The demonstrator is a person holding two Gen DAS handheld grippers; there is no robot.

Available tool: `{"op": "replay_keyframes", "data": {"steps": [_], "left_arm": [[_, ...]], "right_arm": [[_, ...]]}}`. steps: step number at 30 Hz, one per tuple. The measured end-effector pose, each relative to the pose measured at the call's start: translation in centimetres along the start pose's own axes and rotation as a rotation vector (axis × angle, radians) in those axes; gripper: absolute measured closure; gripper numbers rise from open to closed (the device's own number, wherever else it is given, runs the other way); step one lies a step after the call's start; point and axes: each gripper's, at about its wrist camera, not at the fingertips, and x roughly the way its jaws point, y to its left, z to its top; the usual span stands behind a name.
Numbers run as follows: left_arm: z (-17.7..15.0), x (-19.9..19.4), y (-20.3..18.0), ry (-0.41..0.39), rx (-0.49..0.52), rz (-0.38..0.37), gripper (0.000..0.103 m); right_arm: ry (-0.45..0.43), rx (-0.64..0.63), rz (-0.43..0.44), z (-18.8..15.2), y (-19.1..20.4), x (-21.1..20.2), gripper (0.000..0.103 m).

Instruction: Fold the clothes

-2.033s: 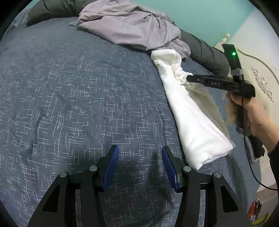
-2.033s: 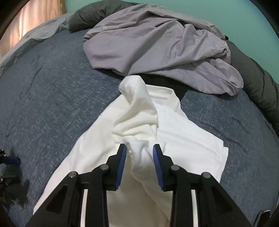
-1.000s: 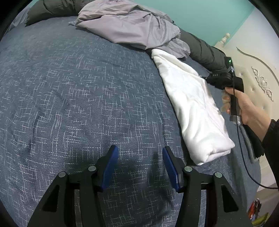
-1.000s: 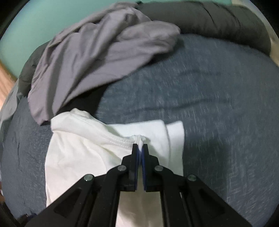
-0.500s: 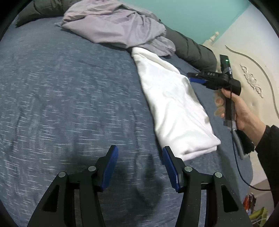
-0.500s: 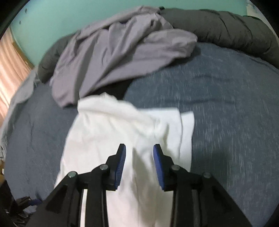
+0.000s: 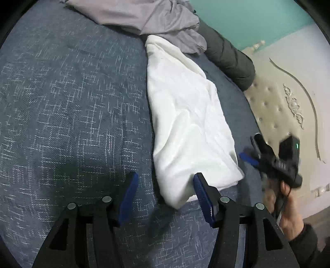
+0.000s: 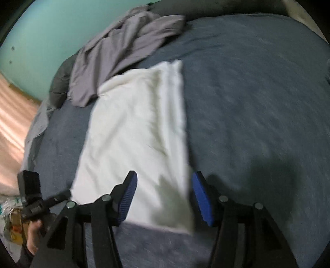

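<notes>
White garment (image 7: 185, 115) now lies as a long folded strip on the bed (image 7: 72, 92), sleeve tucked since a second ago; right gripper (image 8: 164, 198) released it, left gripper (image 7: 165, 195) also wide open, both empty at near end.

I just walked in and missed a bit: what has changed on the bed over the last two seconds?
The right gripper pinched the white shirt, let it go, and drew back toward its near end, open. The left gripper moved closer to that end. The shirt now lies flatter. The grey garment stayed put.
</notes>
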Motion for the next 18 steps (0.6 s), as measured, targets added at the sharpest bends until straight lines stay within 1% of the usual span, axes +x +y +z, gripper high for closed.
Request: {"op": "replay_keyframes", "data": {"steps": [3,6,10,11,12,13,14,15,16,18], "left_arm": [[-0.2,0.7,0.0,0.015,-0.039,-0.024,0.043],[-0.8,1.5,-0.2,0.022,-0.058,-0.033,0.043],[-0.8,2.1,-0.3,0.012,-0.076,-0.028,0.043],[-0.8,2.2,-0.4,0.008,-0.074,-0.026,0.046],[-0.8,2.3,-0.6,0.008,-0.068,-0.028,0.049],[-0.7,2.4,-0.7,0.009,-0.062,-0.032,0.057],[-0.7,2.5,-0.9,0.010,-0.057,-0.034,0.061],[-0.6,2.6,-1.0,0.011,-0.053,-0.035,0.062],[-0.6,2.6,-1.2,0.010,-0.046,-0.035,0.067],[-0.5,2.3,-1.5,0.005,-0.033,-0.034,0.070]], "right_arm": [[0.040,0.067,0.043,-1.5,-1.5,0.6,0.046],[0.054,0.110,0.113,-2.3,-1.9,1.3,0.046],[0.050,0.145,0.124,-2.5,-1.9,2.4,0.045],[0.048,0.151,0.126,-2.5,-1.9,2.7,0.045],[0.042,0.154,0.130,-2.4,-1.8,2.8,0.047],[0.039,0.152,0.136,-2.4,-1.7,2.8,0.059],[0.041,0.149,0.141,-2.4,-1.6,2.9,0.067],[0.043,0.146,0.147,-2.4,-1.5,3.0,0.081],[0.041,0.142,0.151,-2.4,-1.3,2.8,0.088],[0.031,0.132,0.158,-2.5,-0.8,1.9,0.092]]}}
